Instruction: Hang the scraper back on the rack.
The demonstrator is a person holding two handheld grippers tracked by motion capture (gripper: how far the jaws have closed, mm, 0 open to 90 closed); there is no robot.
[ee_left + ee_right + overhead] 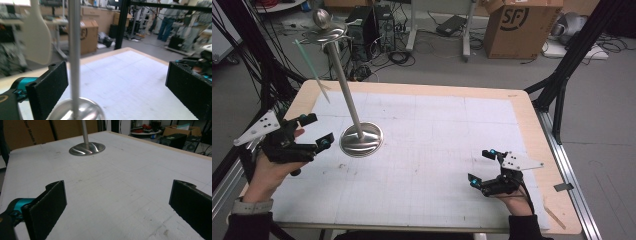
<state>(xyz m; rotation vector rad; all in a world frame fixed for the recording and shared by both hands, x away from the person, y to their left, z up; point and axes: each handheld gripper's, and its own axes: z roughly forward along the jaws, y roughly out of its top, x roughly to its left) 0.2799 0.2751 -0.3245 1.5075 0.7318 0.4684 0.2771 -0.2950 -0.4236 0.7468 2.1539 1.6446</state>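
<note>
Left gripper (pixel 314 131) released, near tall polished steel stand (pixel 360 138) on white desk (pixel 437 150); right gripper (pixel 481 168) released. Centre pole between jaws before clenching.

Metal stand (pixel 74 62) pole cut off at top edge, pale paddle shape (pixel 37 35) blurred, distant people (pixel 167 22) indistinct

Grey floor (pixel 512 70) beyond table, cables strewn far left. Cardboard box (pixel 522 27) far right, black computer towers (pixel 369 25) far centre-left. Black frame strut (pixel 572 55) at right. People standing (pixel 168 20) far off.
</note>
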